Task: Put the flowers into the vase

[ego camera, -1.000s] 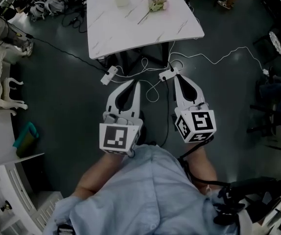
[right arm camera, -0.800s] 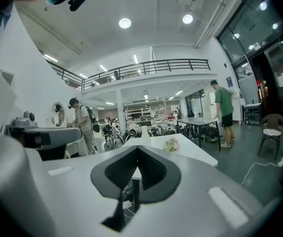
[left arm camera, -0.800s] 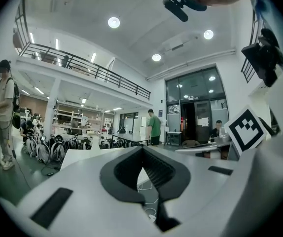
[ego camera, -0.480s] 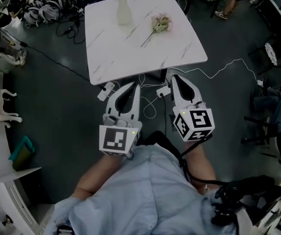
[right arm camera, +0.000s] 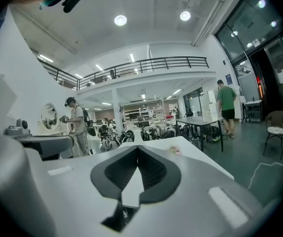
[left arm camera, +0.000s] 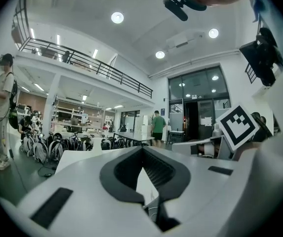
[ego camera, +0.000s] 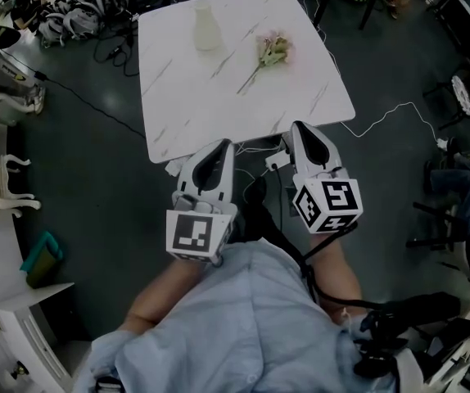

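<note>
We face the white table (ego camera: 178, 97) at twelve o'clock. Our left gripper (ego camera: 223, 146) and right gripper (ego camera: 300, 128) reach its near edge, jaws together, empty. On it, the vase (ego camera: 206, 28) stands at eleven o'clock and the flowers (ego camera: 272, 50) lie at one.

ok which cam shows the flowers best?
Head view: the whole flower bunch lies on the marble table, stem included. Right gripper view catches it only as a small pinkish blob far off. Left gripper view doesn't show it.

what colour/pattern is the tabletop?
The table is white with thin grey marble-like streaks, clearest in the head view.
</note>
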{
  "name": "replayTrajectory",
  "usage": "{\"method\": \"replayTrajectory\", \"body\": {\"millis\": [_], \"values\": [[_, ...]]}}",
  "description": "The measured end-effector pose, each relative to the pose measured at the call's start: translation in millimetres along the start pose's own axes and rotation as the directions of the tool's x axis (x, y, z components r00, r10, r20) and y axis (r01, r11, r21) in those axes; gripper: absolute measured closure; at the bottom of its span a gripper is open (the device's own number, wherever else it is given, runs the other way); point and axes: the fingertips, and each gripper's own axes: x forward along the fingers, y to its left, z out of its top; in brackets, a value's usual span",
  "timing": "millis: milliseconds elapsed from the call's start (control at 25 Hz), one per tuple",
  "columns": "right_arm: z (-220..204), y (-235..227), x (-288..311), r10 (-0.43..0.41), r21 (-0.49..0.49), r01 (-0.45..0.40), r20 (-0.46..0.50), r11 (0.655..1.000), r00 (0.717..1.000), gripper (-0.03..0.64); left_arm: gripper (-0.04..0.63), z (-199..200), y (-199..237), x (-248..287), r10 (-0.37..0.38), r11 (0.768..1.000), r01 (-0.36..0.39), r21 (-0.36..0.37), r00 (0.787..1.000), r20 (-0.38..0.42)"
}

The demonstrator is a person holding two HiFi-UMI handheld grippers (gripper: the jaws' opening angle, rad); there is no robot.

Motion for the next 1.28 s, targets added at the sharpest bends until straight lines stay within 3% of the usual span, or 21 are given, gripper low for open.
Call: {"method": "replayTrajectory", "body": {"millis": [720,960,1280], "values": [[5,-100,133,0.123,0.102,-0.117,-0.055,0.988,0.991,0.609,0.591,14,24,155,0.101,0.994,-0.098,0.040,0.993,-0.054],[1,-95,153,0.147,0.116,-0.138,-0.068,0.984,0.987,0.606,0.589,15,38,165,0.108,0.993,-0.105,0.044,0.992,-0.065],[-22,-97,191,0.157,0.169,-0.131,-0.153,0.977,0.976,0.604,0.591,5,65,191,0.088,0.996,-0.086,0.027,0.991,-0.103]]}}
